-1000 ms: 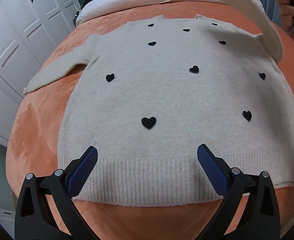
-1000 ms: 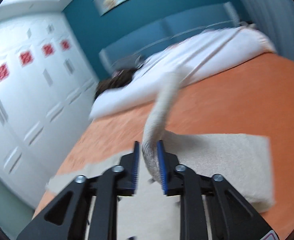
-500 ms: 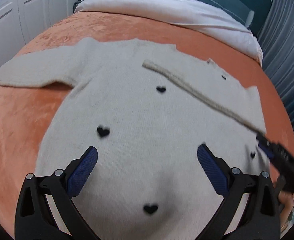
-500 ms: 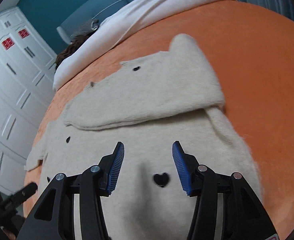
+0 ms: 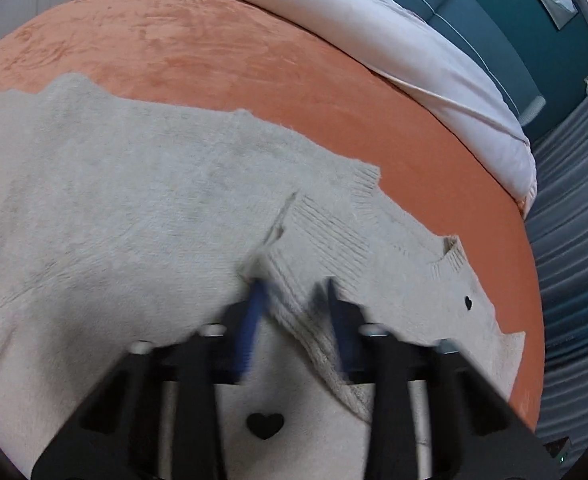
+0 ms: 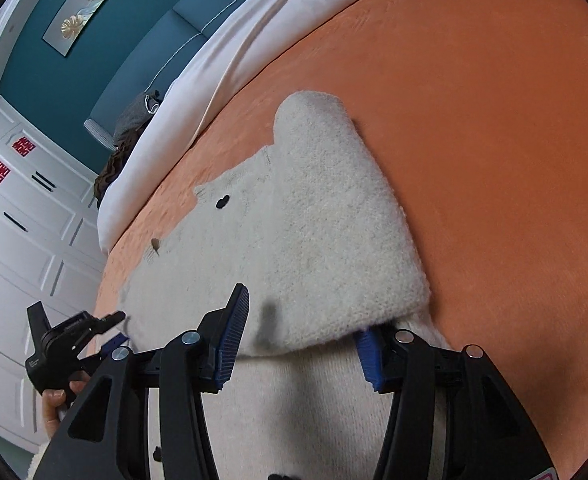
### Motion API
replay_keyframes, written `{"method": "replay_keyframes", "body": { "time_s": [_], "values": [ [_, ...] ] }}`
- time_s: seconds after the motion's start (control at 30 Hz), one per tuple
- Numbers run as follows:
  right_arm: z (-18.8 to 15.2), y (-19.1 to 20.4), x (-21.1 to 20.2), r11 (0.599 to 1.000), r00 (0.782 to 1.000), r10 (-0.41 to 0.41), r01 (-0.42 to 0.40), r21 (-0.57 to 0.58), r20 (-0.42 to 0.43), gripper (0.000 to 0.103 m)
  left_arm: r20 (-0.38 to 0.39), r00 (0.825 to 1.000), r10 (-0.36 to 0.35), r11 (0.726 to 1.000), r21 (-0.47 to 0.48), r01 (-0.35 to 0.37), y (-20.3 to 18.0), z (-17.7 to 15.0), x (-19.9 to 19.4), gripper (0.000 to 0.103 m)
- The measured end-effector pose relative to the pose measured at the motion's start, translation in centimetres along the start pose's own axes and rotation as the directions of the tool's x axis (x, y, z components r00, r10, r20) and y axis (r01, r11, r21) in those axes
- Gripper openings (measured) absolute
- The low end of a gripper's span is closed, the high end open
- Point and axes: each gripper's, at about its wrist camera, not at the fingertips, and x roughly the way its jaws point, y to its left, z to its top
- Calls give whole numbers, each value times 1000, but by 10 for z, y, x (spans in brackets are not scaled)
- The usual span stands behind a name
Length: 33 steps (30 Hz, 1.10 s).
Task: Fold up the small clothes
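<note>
An orange bedspread (image 6: 493, 120) is spread over the bed, with a white duvet (image 5: 373, 40) bunched at its head. White wardrobe doors (image 6: 22, 216) are seen beside a teal wall (image 6: 134, 32).

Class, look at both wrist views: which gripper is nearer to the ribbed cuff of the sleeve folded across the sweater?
Left. The left gripper straddles the ribbed cuff, its fingers on either side. The right gripper sits open at the sleeve's other end, near the shoulder fold.
</note>
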Motion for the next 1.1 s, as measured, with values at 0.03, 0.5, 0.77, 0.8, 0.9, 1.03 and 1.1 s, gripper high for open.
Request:
{"method": "replay_keyframes", "body": {
  "time_s": [0.03, 0.5, 0.77, 0.8, 0.9, 1.03, 1.1],
  "values": [
    [3, 4, 3, 1000, 1000, 4, -4, -8, 1, 28, 9, 1000, -1, 1000, -2, 1, -3, 1, -2, 10],
    [10, 17, -3, 989, 998, -63, 58, -134, -29, 10, 69, 997, 28, 998, 62, -32, 35, -46, -31, 9],
    [-8, 35, -54, 947, 967, -218, 242, -211, 131, 20, 99, 994, 54, 987, 142, -68, 29, -50, -27, 12],
    [-7, 48, -57, 938, 967, -202, 236, -253, 154, 20, 104, 993, 50, 987, 147, -65, 31, -55, -27, 12],
    [-1, 71, -39, 910, 974, -182, 219, -352, 134, 18, 112, 993, 39, 990, 133, -54, 35, -58, -29, 12],
    [0, 38, 18, 905, 953, -301, 283, -318, -8, 8, 121, 992, 48, 987, 144, -65, 33, -61, -28, 13],
    [1, 49, -1, 907, 958, -282, 282, -313, 47, 10, 128, 991, 42, 987, 152, -62, 33, -62, -29, 13]
  ]
}}
